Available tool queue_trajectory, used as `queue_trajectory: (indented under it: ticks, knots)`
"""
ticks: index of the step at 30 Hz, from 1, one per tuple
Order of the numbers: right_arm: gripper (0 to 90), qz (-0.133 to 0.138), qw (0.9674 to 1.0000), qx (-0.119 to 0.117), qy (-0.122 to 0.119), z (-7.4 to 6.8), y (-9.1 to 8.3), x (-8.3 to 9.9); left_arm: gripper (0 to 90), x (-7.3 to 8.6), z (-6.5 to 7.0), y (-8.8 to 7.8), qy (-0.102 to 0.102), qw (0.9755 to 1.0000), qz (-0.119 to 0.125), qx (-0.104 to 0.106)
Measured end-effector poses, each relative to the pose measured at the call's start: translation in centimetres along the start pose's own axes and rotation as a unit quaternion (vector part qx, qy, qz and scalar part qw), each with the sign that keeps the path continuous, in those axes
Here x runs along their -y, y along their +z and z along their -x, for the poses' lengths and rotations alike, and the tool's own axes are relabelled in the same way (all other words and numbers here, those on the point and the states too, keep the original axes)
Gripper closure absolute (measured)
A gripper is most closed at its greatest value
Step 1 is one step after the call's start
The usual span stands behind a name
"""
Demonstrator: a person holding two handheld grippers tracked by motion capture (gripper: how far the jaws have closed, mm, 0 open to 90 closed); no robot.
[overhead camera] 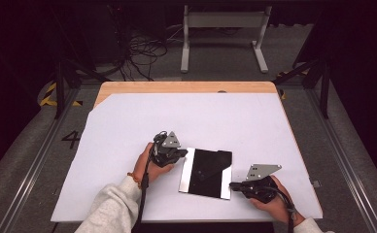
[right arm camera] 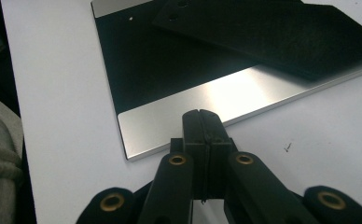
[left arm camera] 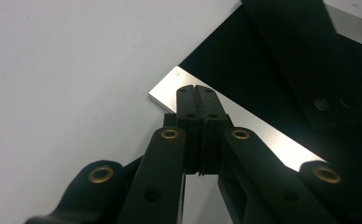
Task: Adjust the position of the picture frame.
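— Two grippers, both with jaws pressed together and nothing between them. The left gripper (overhead camera: 169, 151) sits at the left edge of the plate (overhead camera: 206, 173), the right gripper (overhead camera: 254, 187) at its near right corner.

— And the plate lies flat on the white table cover (overhead camera: 128, 126), near the person's side, between the two hands?

— Yes. It is a thin metal sheet, black across the middle with bare silver strips along two opposite edges. A black flat piece (right arm camera: 272, 32) rests on top of it, slightly skewed.

— How should the step be handled, if the aim is to shift or square up that plate?

— Probably by pushing with the closed tips low against the rim, both sides at once, so the sheet slides rather than pivots. A tip riding up onto the silver strip would only skid, and a hard shove could jolt the loose black piece.

— What does each camera add?

— The left gripper view puts the closed tips over the silver strip (left arm camera: 244, 126) near a corner; whether they touch it is unclear. The right gripper view shows the tips at the other strip (right arm camera: 207, 102) and two small holes in the black piece, which the high view barely resolves.
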State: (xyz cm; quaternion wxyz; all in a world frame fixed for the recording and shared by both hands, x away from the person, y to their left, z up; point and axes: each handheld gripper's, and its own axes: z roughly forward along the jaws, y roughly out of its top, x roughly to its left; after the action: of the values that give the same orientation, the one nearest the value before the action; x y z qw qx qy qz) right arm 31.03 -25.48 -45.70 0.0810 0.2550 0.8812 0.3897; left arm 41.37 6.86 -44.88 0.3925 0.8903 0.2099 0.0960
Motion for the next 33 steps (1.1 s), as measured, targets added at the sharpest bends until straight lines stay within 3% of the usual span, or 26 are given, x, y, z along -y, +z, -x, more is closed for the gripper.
queue_trajectory:
  ticks: [1, 5, 8, 11, 15, 19, 24, 33]
  knots:
    - [90.0, -0.001, 1.0, 0.002, -0.002, -0.1, 0.0, 0.0, 89.5, 0.3, 0.5, -0.9, 0.006, 1.0, 0.001, 0.004]
    - [90.0, -0.002, 1.0, 0.002, -0.003, -0.1, 0.0, -0.1, 89.6, 1.0, 1.3, -2.1, 0.008, 0.9998, -0.003, 0.018]
    - [90.0, 0.001, 1.0, 0.001, 0.006, -0.1, 0.1, 0.0, 89.5, 2.1, 3.0, -3.4, 0.015, 0.9994, -0.003, 0.03]
    - [90.0, 0.001, 1.0, -0.001, 0.008, 0.0, 0.1, 0.0, 89.5, 2.9, 4.5, -4.3, 0.029, 0.9987, -0.012, 0.039]
    - [90.0, -0.001, 1.0, 0.002, 0.003, -0.2, 0.1, -0.1, 89.5, 3.9, 6.0, -5.1, 0.023, 0.998, -0.009, 0.058]
    - [90.0, -0.002, 1.0, 0.002, -0.002, -0.4, 0.1, -0.1, 89.5, 4.8, 7.8, -5.6, 0.032, 0.9963, -0.021, 0.076]
    - [90.0, -0.003, 1.0, 0.003, -0.005, -0.5, 0.2, -0.3, 89.4, 5.0, 8.9, -5.4, 0.049, 0.9948, -0.031, 0.084]
    - [90.0, -0.004, 0.9999, -0.001, -0.014, -1.0, 0.5, -0.5, 89.0, 5.3, 8.7, -4.5, 0.05, 0.9943, -0.054, 0.077]
